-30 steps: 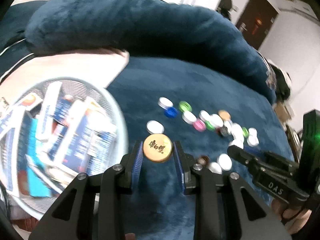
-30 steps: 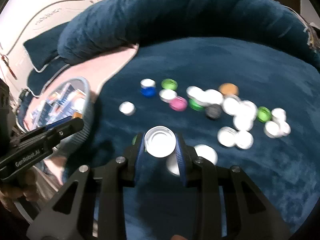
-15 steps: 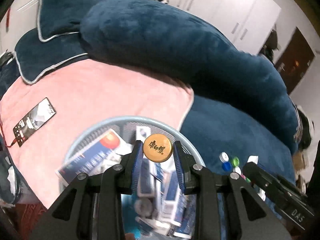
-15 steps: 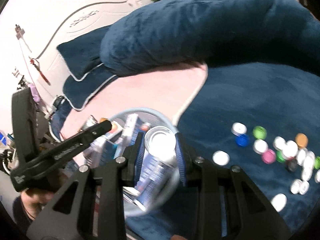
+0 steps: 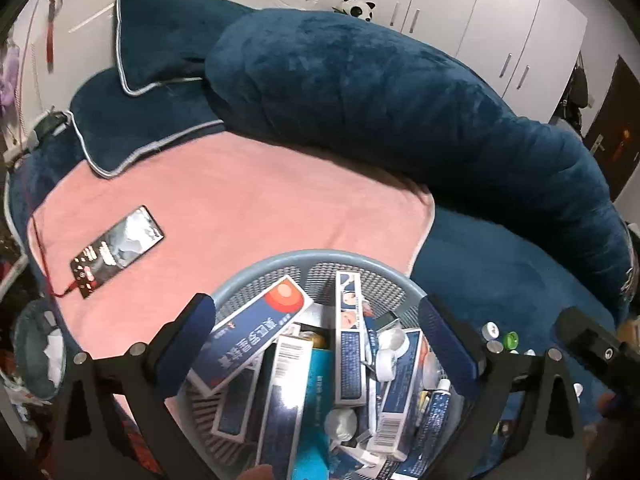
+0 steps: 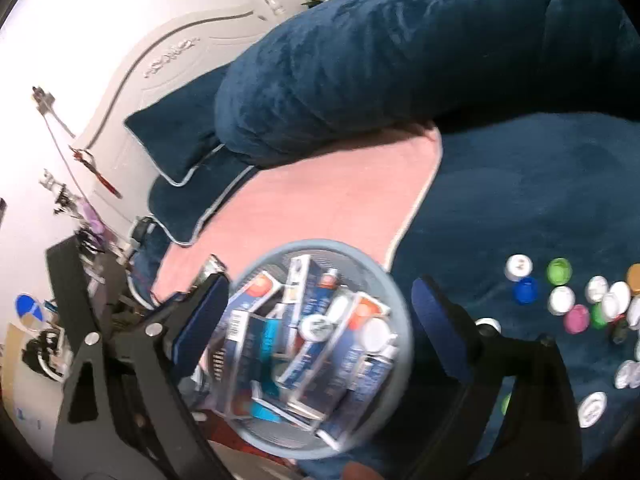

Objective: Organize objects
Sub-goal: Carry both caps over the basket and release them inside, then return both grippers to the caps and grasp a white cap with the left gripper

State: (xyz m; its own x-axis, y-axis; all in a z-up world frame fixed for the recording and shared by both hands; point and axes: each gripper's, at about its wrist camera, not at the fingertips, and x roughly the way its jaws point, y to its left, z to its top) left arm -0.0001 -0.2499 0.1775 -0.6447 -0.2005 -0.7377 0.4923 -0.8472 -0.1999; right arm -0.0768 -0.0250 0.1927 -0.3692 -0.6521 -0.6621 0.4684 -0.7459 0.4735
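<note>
The left gripper [image 5: 320, 344] and right gripper [image 6: 320, 316] hang spread, holding nothing, above the basket [image 5: 280, 264]. Bottle caps [image 6: 560, 300] lie on the bed [image 6: 520, 184].

Deep blue plush bedding [image 5: 500, 280], soft and matt, with a smoother pink cloth blanket [image 5: 248, 220] spread over it. Perforated grey-blue plastic basket [image 5: 280, 268], dull in finish, stuffed with glossy printed cardboard boxes [image 5: 256, 332]. Smooth plastic bottle caps [image 6: 560, 300], faintly shiny, scattered on the plush. Glassy, reflective phone [image 5: 116, 248]. Matt black plastic hand-held gripper [image 5: 316, 344] with rubbery blue pads [image 5: 444, 344].
</note>
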